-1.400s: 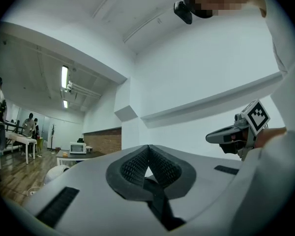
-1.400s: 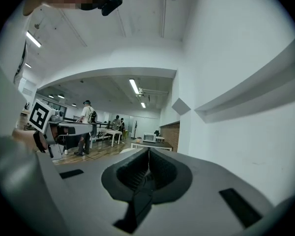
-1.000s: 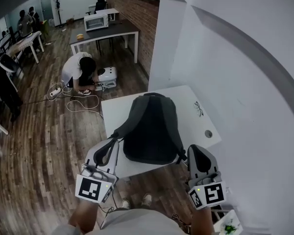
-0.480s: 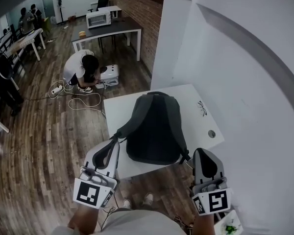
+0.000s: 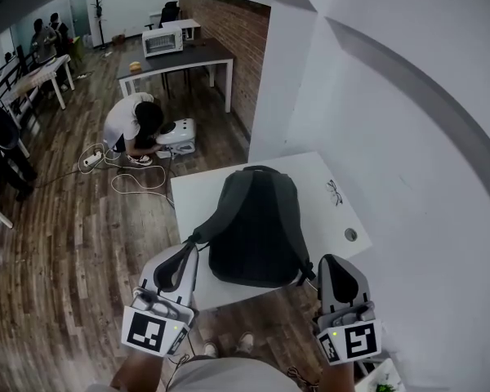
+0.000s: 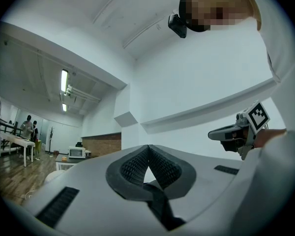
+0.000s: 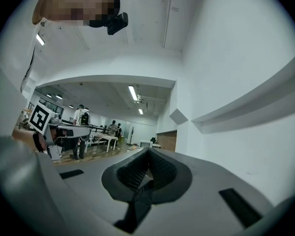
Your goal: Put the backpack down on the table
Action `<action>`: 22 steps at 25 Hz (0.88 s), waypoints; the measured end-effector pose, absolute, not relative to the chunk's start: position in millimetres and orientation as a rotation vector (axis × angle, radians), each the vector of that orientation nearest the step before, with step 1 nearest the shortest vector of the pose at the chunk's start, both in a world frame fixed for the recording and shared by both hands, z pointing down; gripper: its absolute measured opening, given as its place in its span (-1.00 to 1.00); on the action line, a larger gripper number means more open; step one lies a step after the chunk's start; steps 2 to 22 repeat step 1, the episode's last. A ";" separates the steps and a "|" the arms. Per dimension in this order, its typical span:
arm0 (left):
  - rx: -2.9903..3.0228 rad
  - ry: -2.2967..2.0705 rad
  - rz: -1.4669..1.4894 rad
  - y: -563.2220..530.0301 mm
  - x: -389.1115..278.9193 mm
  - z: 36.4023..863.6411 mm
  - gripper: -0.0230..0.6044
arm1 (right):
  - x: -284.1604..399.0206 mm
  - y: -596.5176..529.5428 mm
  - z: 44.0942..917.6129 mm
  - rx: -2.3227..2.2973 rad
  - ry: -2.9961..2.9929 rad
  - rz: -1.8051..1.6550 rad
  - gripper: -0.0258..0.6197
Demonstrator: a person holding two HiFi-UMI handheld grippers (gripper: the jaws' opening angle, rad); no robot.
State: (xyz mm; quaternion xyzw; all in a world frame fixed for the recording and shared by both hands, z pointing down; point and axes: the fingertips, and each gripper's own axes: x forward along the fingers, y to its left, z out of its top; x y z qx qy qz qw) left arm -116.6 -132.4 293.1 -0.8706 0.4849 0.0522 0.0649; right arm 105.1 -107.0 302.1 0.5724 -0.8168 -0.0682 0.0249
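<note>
A dark grey backpack [image 5: 253, 223] lies lengthwise over the white table [image 5: 196, 198], its near end at the table's front edge. I cannot tell whether its full weight rests there. My left gripper [image 5: 188, 248] is shut on the left shoulder strap [image 5: 198, 233] at the bag's near left corner. In the left gripper view [image 6: 148, 147] the dark strap [image 6: 160, 205] runs down from between the closed jaws. My right gripper [image 5: 331, 261] is shut on the right strap [image 5: 308, 269] at the near right corner. That strap [image 7: 136, 205] shows in the right gripper view [image 7: 148, 151].
A pair of glasses [image 5: 333, 191] and a round cable hole [image 5: 350, 234] are on the table's right part. A white wall [image 5: 408, 137] borders the table on the right. A person [image 5: 135, 125] crouches on the wood floor beyond, beside cables [image 5: 139, 174] and a white appliance [image 5: 178, 133].
Only the head view has shifted slightly, so the table and backpack sit a little lower in the picture. Both grippers keep their grip and place.
</note>
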 end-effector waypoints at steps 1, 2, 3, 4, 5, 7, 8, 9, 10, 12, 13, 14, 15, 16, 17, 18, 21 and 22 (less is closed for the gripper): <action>-2.628 1.464 0.154 -132.3 -116.1 293.2 -0.87 | 105.2 -107.3 302.1 1.769 -2.526 -0.209 -0.80; -2.628 1.464 0.154 -132.3 -116.1 293.2 -0.87 | 105.2 -107.3 302.1 1.769 -2.526 -0.209 -0.80; -2.628 1.464 0.154 -132.3 -116.1 293.2 -0.87 | 105.2 -107.3 302.1 1.769 -2.526 -0.209 -0.80; -2.628 1.464 0.154 -132.3 -116.1 293.2 -0.87 | 105.2 -107.3 302.1 1.769 -2.526 -0.209 -0.80; -2.628 1.464 0.154 -132.3 -116.1 293.2 -0.87 | 105.2 -107.3 302.1 1.769 -2.526 -0.209 -0.80; -2.628 1.464 0.154 -132.3 -116.1 293.2 -0.87 | 105.2 -107.3 302.1 1.769 -2.526 -0.209 -0.80; -2.628 1.464 0.154 -132.3 -116.1 293.2 -0.87 | 105.2 -107.3 302.1 1.769 -2.526 -0.209 -0.80; -2.628 1.464 0.154 -132.3 -116.1 293.2 -0.87 | 105.2 -107.3 302.1 1.769 -2.526 -0.209 -0.80; -2.628 1.464 0.154 -132.3 -116.1 293.2 -0.87 | 105.2 -107.3 302.1 1.769 -2.526 -0.209 -0.80; -2.628 1.464 0.154 -132.3 -116.1 293.2 -0.87 | 105.2 -107.3 302.1 1.769 -2.526 -0.209 -0.80; -2.628 1.464 0.154 -132.3 -116.1 293.2 -0.87 | 105.2 -107.3 302.1 1.769 -2.526 -0.209 -0.80; -2.628 1.464 0.154 -132.3 -116.1 293.2 -0.87 | 105.2 -107.3 302.1 1.769 -2.526 -0.209 -0.80; -2.628 1.464 0.154 -132.3 -116.1 293.2 -0.87 | 105.2 -107.3 302.1 1.769 -2.526 -0.209 -0.80; -2.628 1.464 0.154 -132.3 -116.1 293.2 -0.87 | 105.2 -107.3 302.1 1.769 -2.526 -0.209 -0.80; -2.628 1.464 0.154 -132.3 -116.1 293.2 -0.87 | 105.2 -107.3 302.1 1.769 -2.526 -0.209 -0.80; -2.628 1.464 0.154 -132.3 -116.1 293.2 -0.87 | 105.2 -107.3 302.1 1.769 -2.526 -0.209 -0.80; -2.628 1.464 0.154 -132.3 -116.1 293.2 -0.87 | 105.2 -107.3 302.1 1.769 -2.526 -0.209 -0.80; -2.628 1.464 0.154 -132.3 -116.1 293.2 -0.87 | 105.2 -107.3 302.1 1.769 -2.526 -0.209 -0.80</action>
